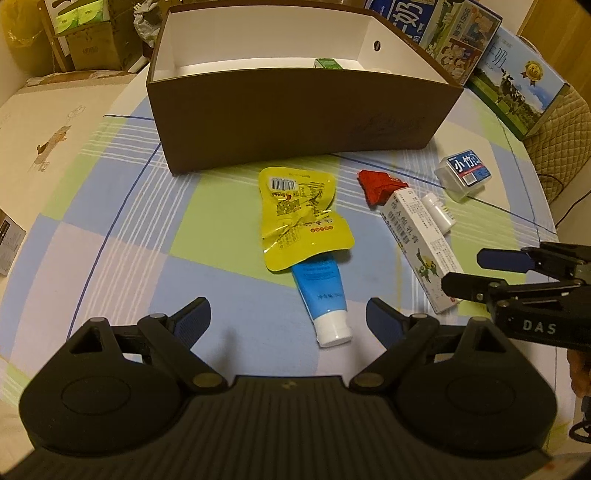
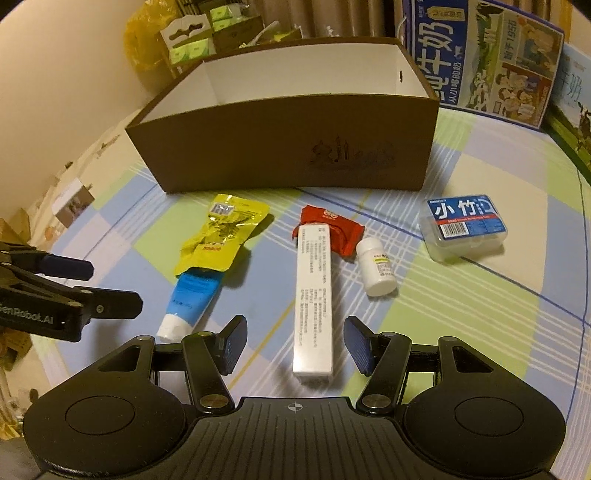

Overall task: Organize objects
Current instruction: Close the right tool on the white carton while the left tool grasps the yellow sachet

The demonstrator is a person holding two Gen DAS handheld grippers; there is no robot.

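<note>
A brown box [image 1: 295,122] [image 2: 288,144] with white inside stands open at the back; a green item [image 1: 327,63] shows inside it. In front lie a yellow pouch [image 1: 301,216] [image 2: 218,236] overlapping a blue tube [image 1: 325,295] [image 2: 188,299], a red packet [image 1: 380,184] [image 2: 332,229], a long white carton [image 1: 421,243] [image 2: 314,295], a small white bottle [image 1: 439,212] [image 2: 376,269] and a clear floss case [image 1: 463,171] [image 2: 463,227]. My left gripper [image 1: 290,321] [image 2: 110,286] is open near the tube's cap. My right gripper [image 2: 293,343] [image 1: 461,271] is open, straddling the carton's near end.
Milk cartons [image 2: 480,55] [image 1: 517,85] stand behind and right of the box. Cardboard boxes [image 1: 92,33] are stacked at the back left. The checked cloth [image 1: 129,258] covers the table, with bare room at the left and at the near right [image 2: 461,314].
</note>
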